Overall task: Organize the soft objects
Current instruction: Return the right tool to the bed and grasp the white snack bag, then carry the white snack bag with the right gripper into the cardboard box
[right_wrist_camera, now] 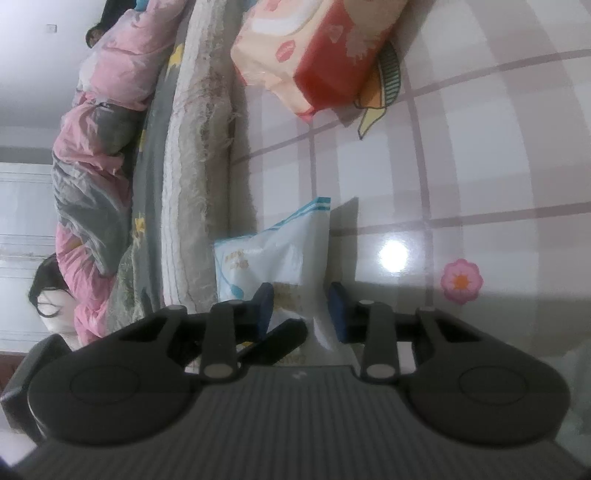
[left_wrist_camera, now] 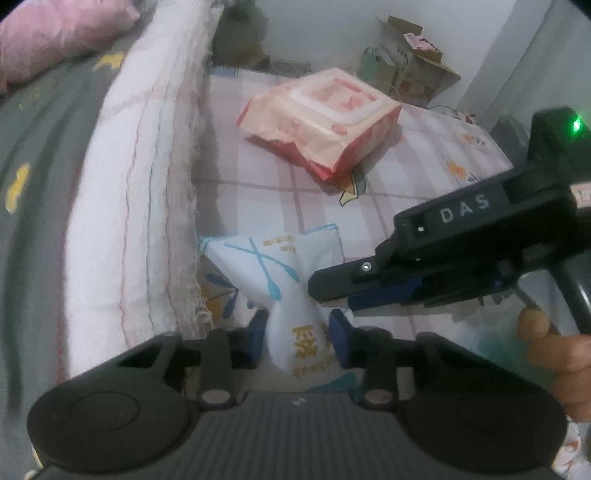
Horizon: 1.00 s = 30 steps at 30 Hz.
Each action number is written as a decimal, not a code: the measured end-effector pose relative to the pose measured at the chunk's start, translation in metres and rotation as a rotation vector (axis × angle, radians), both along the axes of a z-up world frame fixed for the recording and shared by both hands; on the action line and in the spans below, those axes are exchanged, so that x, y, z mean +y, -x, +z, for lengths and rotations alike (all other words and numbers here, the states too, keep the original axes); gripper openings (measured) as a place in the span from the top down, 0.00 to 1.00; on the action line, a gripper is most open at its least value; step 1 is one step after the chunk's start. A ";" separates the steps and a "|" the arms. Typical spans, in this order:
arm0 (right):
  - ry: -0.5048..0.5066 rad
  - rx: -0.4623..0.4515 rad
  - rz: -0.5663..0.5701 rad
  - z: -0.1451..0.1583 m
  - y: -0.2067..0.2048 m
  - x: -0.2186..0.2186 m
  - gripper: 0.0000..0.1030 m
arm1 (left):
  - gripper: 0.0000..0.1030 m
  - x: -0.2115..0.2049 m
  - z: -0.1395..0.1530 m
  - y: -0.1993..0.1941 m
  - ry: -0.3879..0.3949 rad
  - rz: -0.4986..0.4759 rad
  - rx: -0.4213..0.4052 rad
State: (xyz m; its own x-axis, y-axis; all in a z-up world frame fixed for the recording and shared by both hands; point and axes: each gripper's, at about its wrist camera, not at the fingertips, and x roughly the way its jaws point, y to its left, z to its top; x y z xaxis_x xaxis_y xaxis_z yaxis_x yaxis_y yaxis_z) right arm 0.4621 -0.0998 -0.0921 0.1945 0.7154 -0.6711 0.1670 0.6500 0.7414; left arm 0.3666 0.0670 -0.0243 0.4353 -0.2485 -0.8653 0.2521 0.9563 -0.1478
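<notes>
Both claws are clamping the small white pouch (left_wrist_camera: 291, 291) lying just beside the folded blanket (left_wrist_camera: 140, 206) on the checked sheet (left_wrist_camera: 280, 192), left gripper (left_wrist_camera: 298, 338) pinching its near end, right gripper (right_wrist_camera: 301, 310) squeezing its far side, while the orange wipes pack (left_wrist_camera: 325, 122) is resting farther along the blanket's edge

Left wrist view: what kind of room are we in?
Most likely a bedroom, with work done on a bed. A checked sheet covers the surface, a folded white blanket and pink quilt lie alongside, and cardboard boxes stand by the far wall.
</notes>
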 end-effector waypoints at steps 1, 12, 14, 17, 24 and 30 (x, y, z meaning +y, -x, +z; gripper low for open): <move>-0.012 -0.004 -0.002 0.002 0.000 -0.001 0.77 | 0.72 -0.002 0.004 0.003 -0.006 -0.001 -0.015; -0.056 -0.084 0.003 0.053 0.007 -0.002 0.79 | 0.76 -0.004 0.071 0.028 -0.029 0.041 -0.156; -0.073 -0.122 0.006 0.072 0.014 -0.003 0.79 | 0.76 -0.009 0.091 0.039 -0.045 0.033 -0.206; -0.092 -0.195 0.007 0.108 0.027 -0.011 0.79 | 0.76 -0.021 0.119 0.056 -0.052 0.017 -0.272; -0.081 -0.325 -0.023 0.180 0.077 -0.066 0.79 | 0.76 -0.079 0.165 0.096 -0.007 -0.087 -0.354; -0.008 -0.381 -0.118 0.220 0.137 -0.157 0.79 | 0.76 -0.164 0.175 0.115 0.051 -0.247 -0.363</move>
